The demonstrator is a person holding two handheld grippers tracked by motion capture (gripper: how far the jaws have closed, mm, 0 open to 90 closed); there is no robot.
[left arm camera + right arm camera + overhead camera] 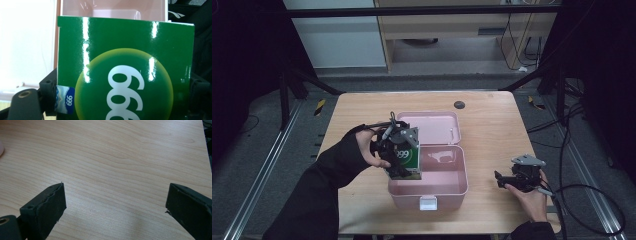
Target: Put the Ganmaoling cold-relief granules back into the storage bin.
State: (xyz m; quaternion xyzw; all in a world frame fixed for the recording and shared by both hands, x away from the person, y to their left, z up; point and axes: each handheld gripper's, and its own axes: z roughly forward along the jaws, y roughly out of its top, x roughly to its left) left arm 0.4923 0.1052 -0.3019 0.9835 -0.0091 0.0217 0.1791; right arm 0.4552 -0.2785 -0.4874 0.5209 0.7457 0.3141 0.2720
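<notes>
A green box [407, 160] printed with white digits on a yellow-green disc is held over the left part of the open pink case [452, 192]. My left gripper [398, 150] is shut on that green box [125, 67], whose face spans the space between the two black jaws in the left gripper view. Beyond its top edge lies the pink case interior [112, 8]. My right gripper [501, 180] rests low over the table right of the case, held by a hand. Its jaws stand wide apart over bare wood [112, 170] with nothing between them.
The case's pink lid [432, 127] lies open flat behind it. A small dark round disc [459, 104] sits near the table's far edge. Cables trail off the right side of the wooden table [492, 125].
</notes>
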